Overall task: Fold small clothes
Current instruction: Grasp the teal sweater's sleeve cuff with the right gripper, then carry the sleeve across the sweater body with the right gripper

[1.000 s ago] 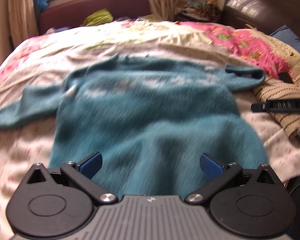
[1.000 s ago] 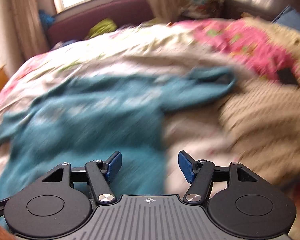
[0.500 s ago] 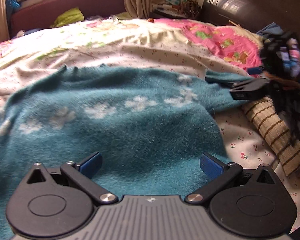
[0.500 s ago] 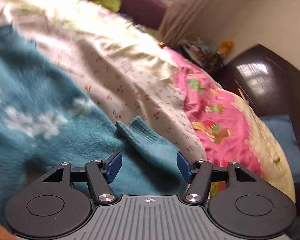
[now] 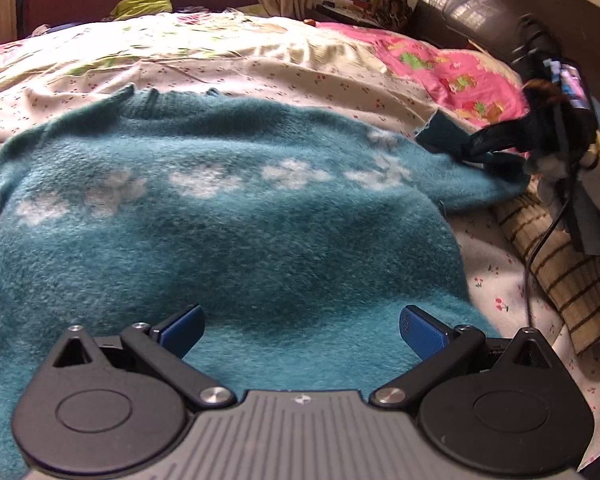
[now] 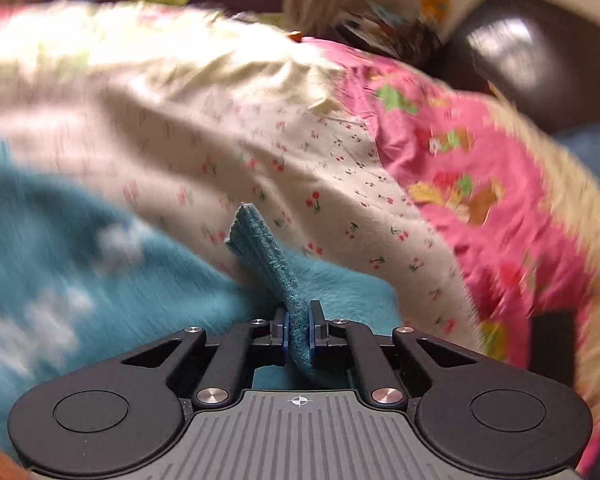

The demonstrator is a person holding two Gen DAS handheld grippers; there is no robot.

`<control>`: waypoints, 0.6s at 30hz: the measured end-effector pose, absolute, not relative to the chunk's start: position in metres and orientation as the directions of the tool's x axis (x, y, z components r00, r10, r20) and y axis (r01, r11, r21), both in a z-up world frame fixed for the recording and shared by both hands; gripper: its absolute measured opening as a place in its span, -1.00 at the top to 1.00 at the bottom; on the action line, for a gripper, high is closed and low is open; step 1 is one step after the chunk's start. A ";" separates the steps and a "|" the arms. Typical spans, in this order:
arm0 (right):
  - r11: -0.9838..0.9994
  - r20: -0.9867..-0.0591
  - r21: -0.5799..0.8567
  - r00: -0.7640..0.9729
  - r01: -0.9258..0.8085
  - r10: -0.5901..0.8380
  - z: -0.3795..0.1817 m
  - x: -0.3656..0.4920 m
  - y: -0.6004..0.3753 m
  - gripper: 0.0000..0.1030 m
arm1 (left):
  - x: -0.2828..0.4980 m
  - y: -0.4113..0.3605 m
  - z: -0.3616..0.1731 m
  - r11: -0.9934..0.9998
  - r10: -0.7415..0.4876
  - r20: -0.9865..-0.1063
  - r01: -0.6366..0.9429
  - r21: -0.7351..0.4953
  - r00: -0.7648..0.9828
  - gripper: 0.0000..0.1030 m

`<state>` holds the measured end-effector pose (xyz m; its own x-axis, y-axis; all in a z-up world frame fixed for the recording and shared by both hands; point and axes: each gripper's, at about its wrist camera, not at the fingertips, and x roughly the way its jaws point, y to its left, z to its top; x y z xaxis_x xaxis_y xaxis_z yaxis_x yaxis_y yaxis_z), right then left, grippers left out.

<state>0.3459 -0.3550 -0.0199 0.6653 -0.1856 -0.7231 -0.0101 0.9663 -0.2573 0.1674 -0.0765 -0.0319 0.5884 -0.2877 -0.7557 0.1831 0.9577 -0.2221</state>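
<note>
A teal sweater (image 5: 228, 216) with a row of white flower shapes across its chest lay spread face up on the bed (image 5: 260, 68), its body flat and its neckline toward the far side, a layout that left both sleeves free to be turned inward. The right tongs (image 6: 298, 334) were pressed together on the ribbed cuff (image 6: 260, 248) of the sleeve, the blue pads pinching the knit edgewise so that the cuff stood up from the cherry-print sheet (image 6: 292, 152) rather than lying on it. That pinch at the very end of the sleeve suggested the sleeve was the first part to be carried over the body, since a hold at the cuff lets the whole length follow.

The left tongs (image 5: 300, 328) hovered low over the sweater's lower body with the fingers spread wide and nothing between them, apparently placed to pin or steady the cloth while the sleeve was moved. From that view the right tongs appeared at the far right edge of the sweater, gripping the sleeve end.

Beyond the garment, a pink patterned quilt (image 5: 460, 76) covered the head of the bed, a striped beige cloth (image 5: 560, 264) lay just beside the sleeve, and a dark headboard (image 5: 492, 12) stood behind. The right view was blurred away from the cuff.
</note>
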 end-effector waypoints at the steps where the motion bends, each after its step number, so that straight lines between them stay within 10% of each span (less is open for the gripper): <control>1: 0.982 -0.730 -0.191 0.669 0.001 -0.143 -0.010 0.344 -0.355 0.85 | 0.167 -0.072 -0.030 0.957 -0.292 -0.751 0.178 -0.231 0.593 -1.00; 18: 0.917 -0.691 0.117 0.632 -0.382 0.351 -0.004 0.315 -0.120 0.85 | 0.130 0.025 -0.007 0.965 -0.206 -0.685 0.028 -0.262 0.699 -1.00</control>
